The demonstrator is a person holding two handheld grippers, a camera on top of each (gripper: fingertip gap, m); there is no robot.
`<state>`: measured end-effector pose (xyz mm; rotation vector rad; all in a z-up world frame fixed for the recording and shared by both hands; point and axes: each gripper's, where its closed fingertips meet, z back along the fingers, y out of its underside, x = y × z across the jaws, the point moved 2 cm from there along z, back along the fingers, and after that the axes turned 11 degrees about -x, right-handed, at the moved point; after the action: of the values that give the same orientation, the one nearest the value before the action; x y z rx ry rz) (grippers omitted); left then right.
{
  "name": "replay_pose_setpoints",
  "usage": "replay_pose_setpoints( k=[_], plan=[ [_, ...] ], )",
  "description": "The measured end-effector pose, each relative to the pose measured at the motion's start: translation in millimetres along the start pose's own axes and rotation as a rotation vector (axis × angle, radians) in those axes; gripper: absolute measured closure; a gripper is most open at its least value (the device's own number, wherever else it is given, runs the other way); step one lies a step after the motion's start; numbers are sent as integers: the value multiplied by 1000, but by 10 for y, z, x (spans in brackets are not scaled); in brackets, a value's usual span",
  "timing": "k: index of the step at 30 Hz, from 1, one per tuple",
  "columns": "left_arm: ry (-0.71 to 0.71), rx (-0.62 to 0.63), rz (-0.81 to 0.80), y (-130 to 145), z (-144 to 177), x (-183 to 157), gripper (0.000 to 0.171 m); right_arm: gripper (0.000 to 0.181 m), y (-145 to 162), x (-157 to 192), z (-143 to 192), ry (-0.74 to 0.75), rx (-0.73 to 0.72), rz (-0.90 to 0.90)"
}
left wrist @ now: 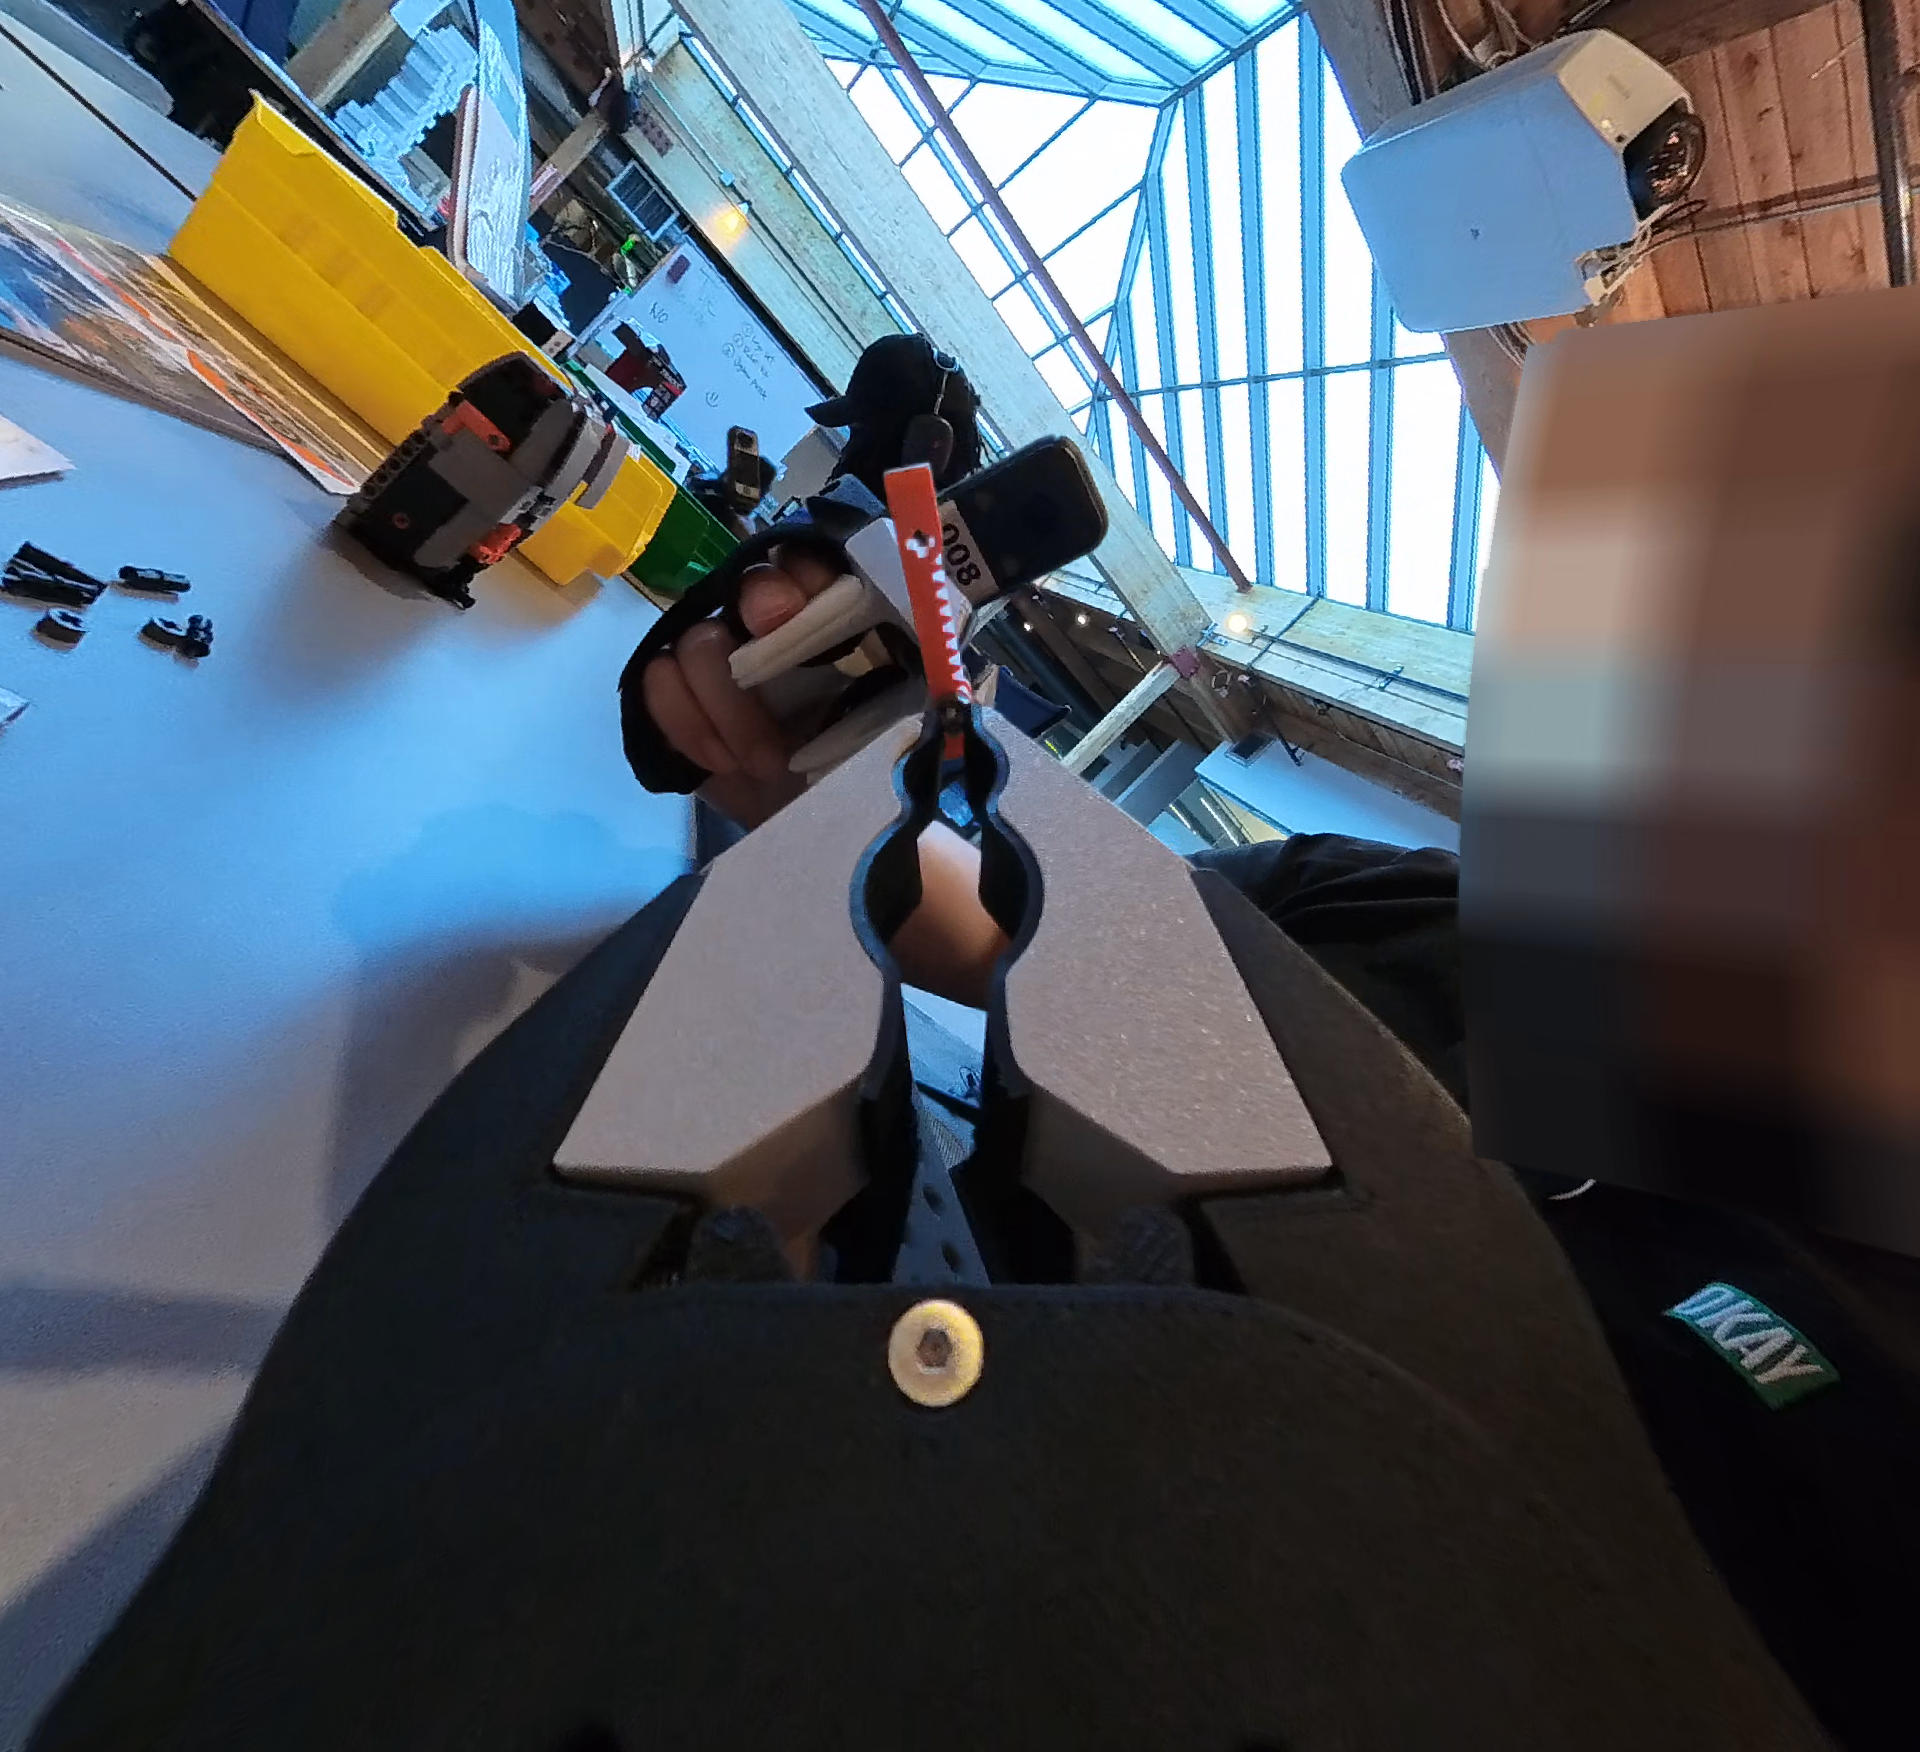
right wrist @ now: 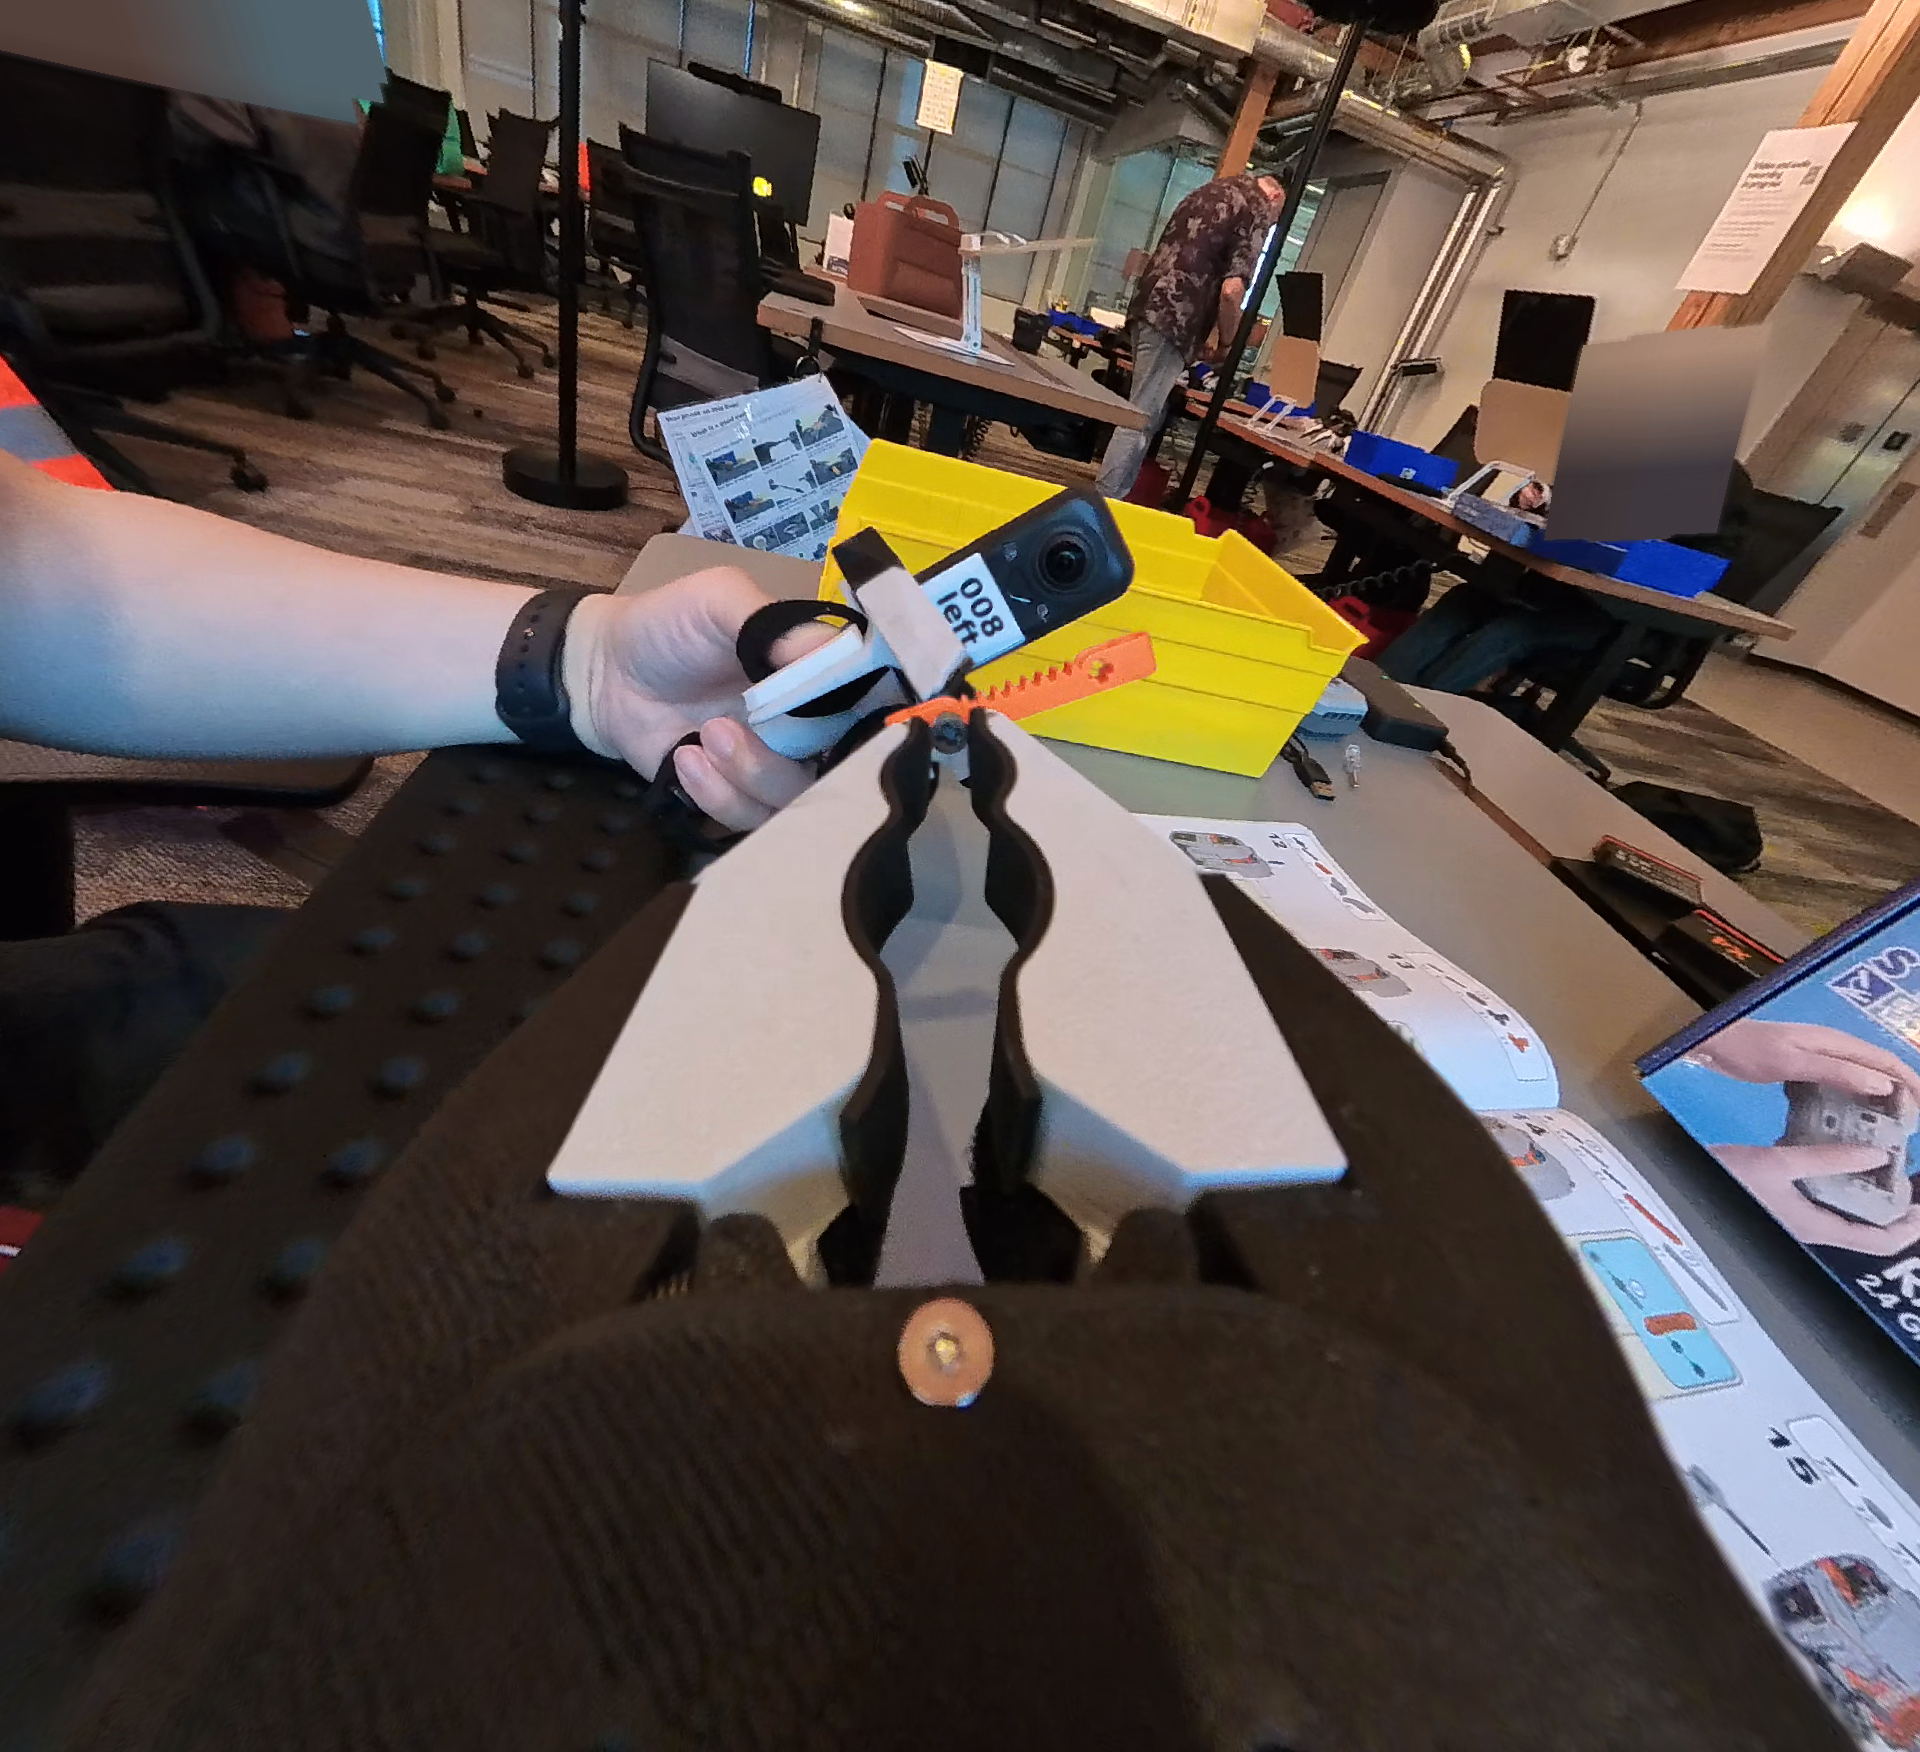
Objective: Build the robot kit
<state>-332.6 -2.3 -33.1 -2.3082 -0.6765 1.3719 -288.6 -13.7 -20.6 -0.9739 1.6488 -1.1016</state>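
An orange toothed rack is held in the air above the grey table. My left gripper is shut on the rack's lower end. In the right wrist view the rack runs out to the right. My right gripper is shut on a small grey pin at the rack's left end. The two grippers meet tip to tip. Each view shows the other gripper in a bare hand: the right one and the left one.
A yellow bin stands behind the grippers. A grey and black brick model and several small black parts lie on the table. An open instruction booklet and a blue box lie at the right. My two grippers' fingertips are within a few centimetres of each other.
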Motion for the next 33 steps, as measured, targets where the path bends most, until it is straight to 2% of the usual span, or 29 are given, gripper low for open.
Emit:
replay_pose_setpoints(
  k=[16,33],
  plan=[
    [-80,63,39,100,51,168,171,176,197,40,77,-45,115,-50],
    [-51,73,82,126,67,154,171,176,194,60,60,-67,84,-113]
  ],
)
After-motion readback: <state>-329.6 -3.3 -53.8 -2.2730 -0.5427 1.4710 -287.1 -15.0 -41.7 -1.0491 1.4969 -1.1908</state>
